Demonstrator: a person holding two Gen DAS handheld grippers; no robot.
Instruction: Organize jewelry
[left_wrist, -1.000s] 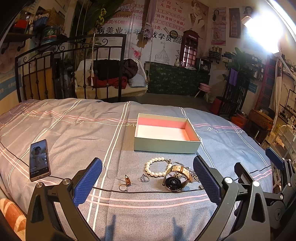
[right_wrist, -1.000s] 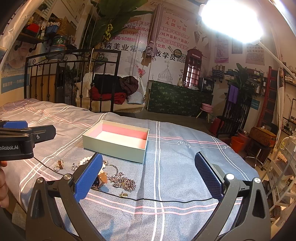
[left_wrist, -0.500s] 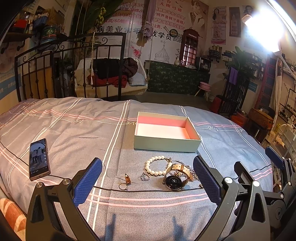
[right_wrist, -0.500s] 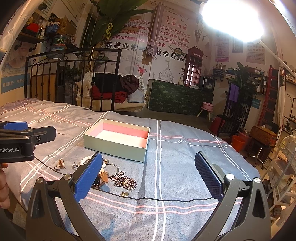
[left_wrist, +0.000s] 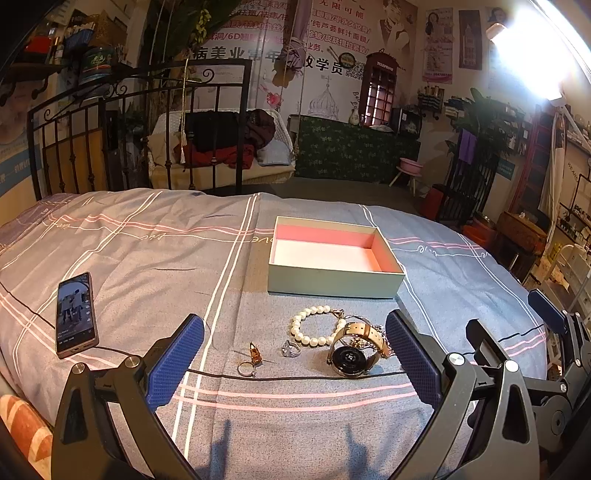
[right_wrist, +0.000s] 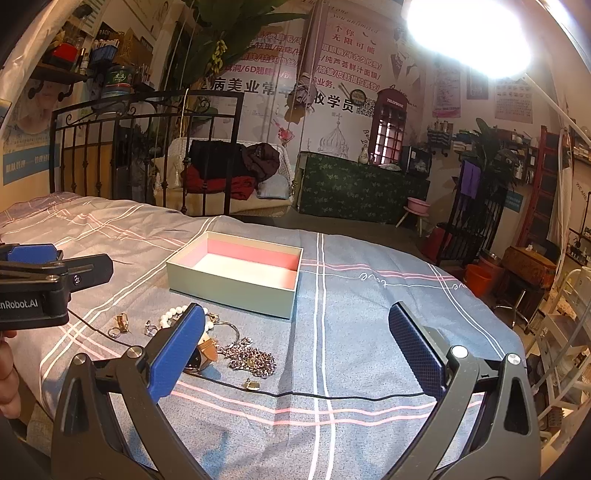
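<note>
1. Posters with printed text, an iron bed frame (left_wrist: 140, 122) and a bright lamp (right_wrist: 469, 37) are seen behind a bed (left_wrist: 147, 251) covered in grey-blue cloth with pink and white stripes.
2. An open box (left_wrist: 332, 258), pale green outside and pink inside, is set on the bed with nothing seen in it.
3. Just in front of the box, a pearl bracelet (left_wrist: 306, 328) is laid beside a watch (left_wrist: 349, 360) with a tan strap; the two appear to touch.
4. A silver ring (left_wrist: 289, 348), an amber-stoned piece (left_wrist: 255, 352) and a plain ring (left_wrist: 246, 368) are spread to the left of the watch, apart from one another.
5. A tangled chain (right_wrist: 255, 360) and a small gold piece (right_wrist: 253, 384) are shown in the right wrist view, beside the watch.
6. A phone (left_wrist: 75, 314) with a lit screen is laid at the left of the bed, and a black cable (left_wrist: 295, 377) is run across the cloth in front of the jewelry.
7. The left hand-held gripper (left_wrist: 293, 363) is held released above the bed, its jaws spread to either side of the rings and watch, with nothing grasped.
8. The right hand-held gripper (right_wrist: 295, 354) is likewise released and empty, its left pad (right_wrist: 177, 350) partly hiding the watch.
</note>
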